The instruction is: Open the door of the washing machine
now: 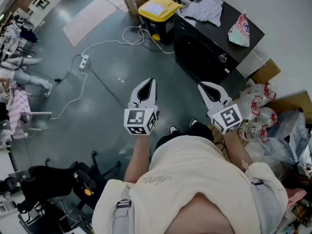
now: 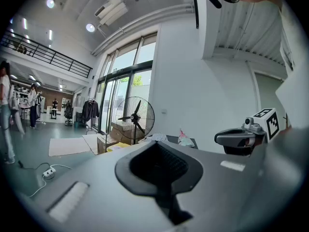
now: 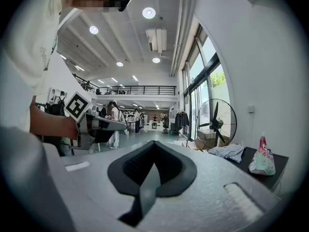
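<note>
Here, L tool point(image 1: 147, 82) & R tool point(image 1: 203, 86) closed, empty; washer point(image 1: 207, 50) ahead by yellow bin point(image 1: 157, 9), cable point(image 1: 100, 44) near.

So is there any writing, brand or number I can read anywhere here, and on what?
None reads clearly.
Script on the person's shirt: too blurred.
Print on the pink pouch on the washing machine: too small.
Cubes on left gripper and right gripper: square patterns, no words.

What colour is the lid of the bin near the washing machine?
The lid is yellow; the head view shows it best.
</note>
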